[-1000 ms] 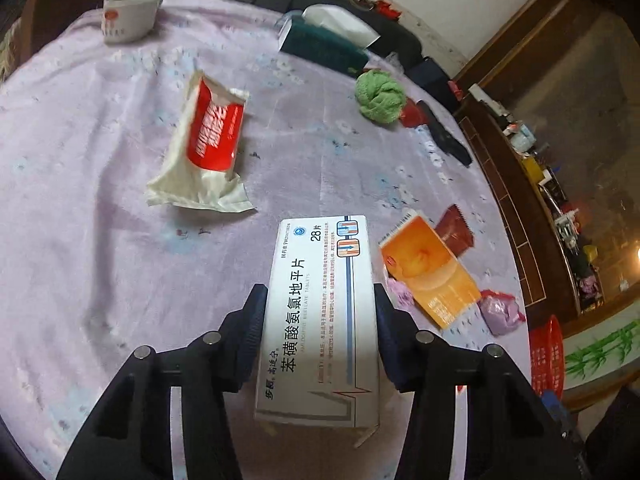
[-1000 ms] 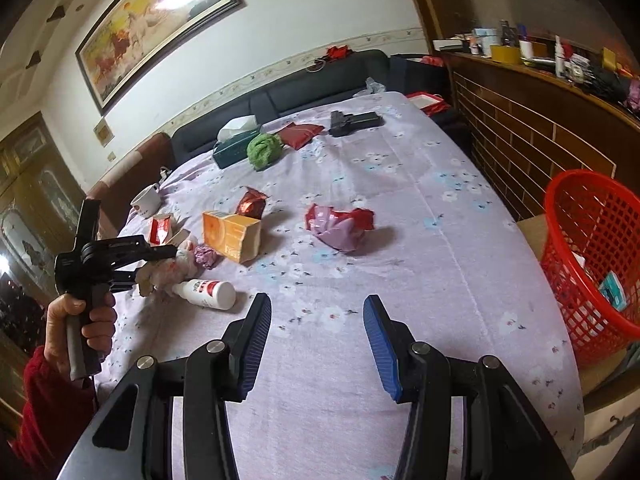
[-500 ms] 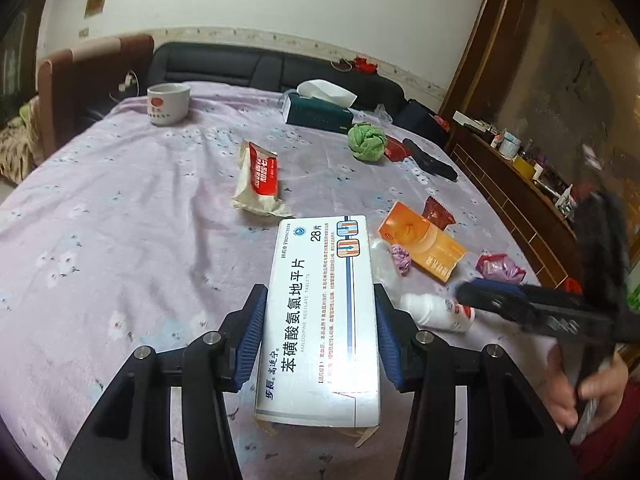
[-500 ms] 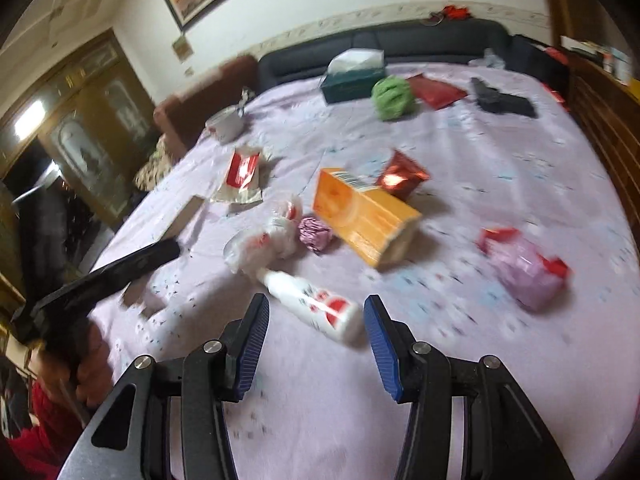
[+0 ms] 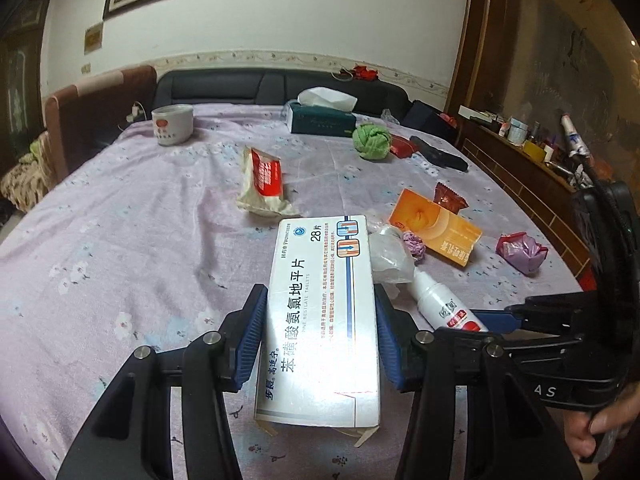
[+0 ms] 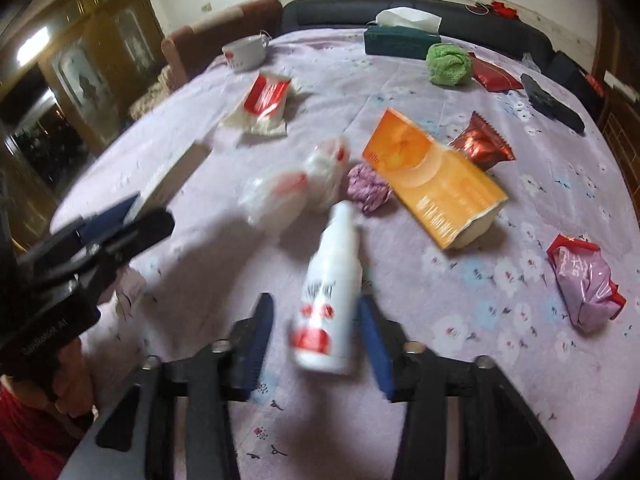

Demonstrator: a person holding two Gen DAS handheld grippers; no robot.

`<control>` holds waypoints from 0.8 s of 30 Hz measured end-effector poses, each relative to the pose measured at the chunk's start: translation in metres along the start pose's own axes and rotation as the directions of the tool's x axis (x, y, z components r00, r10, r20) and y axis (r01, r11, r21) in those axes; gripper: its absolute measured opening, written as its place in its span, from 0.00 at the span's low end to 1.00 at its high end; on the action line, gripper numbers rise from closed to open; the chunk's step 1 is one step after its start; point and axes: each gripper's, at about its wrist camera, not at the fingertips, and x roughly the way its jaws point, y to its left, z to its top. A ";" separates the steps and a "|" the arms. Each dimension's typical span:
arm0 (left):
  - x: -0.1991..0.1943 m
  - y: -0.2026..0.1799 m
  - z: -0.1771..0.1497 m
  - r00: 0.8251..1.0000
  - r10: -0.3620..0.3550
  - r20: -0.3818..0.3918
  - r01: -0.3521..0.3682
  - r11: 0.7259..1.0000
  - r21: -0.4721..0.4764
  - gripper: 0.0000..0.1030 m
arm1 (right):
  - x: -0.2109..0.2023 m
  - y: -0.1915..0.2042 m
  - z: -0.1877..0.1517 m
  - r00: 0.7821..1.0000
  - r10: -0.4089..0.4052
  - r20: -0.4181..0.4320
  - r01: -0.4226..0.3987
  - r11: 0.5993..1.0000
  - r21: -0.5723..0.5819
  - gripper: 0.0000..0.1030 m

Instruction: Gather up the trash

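1. My left gripper (image 5: 320,330) is clamped across the narrow sides of a white medicine box (image 5: 322,320), held clear above the lilac tablecloth (image 5: 120,240) so it can go to the bin without dragging.
2. My right gripper (image 6: 316,332) straddles the white spray bottle (image 6: 330,292), jaws closing; a gap shows on each side, so by my reading it is not yet gripped.
3. The bottle lies flat, nozzle toward 12 o'clock, which lets the pads meet its round sides.
4. More litter waits: an orange carton (image 6: 434,178) at 1 o'clock of the bottle, a crumpled clear bag (image 6: 296,184) at 11, a pink-and-red wrapper (image 6: 586,280) at 3.
5. No bin is in sight.
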 end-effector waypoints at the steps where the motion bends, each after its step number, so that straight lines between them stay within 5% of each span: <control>1: -0.001 -0.001 -0.001 1.000 0.010 0.008 -0.010 1.000 0.004 0.48 | 0.002 0.000 -0.002 1.000 0.002 -0.005 -0.002 1.000 0.016 0.35; 11: -0.002 -0.016 -0.004 0.996 0.083 0.031 -0.085 0.994 0.065 0.48 | -0.017 -0.007 -0.028 0.985 -0.038 0.170 0.008 0.984 0.177 0.31; 24: 0.000 -0.017 -0.005 0.994 0.110 0.025 -0.112 0.991 0.071 0.48 | -0.044 -0.003 -0.038 0.936 -0.091 0.341 0.030 0.983 0.182 0.31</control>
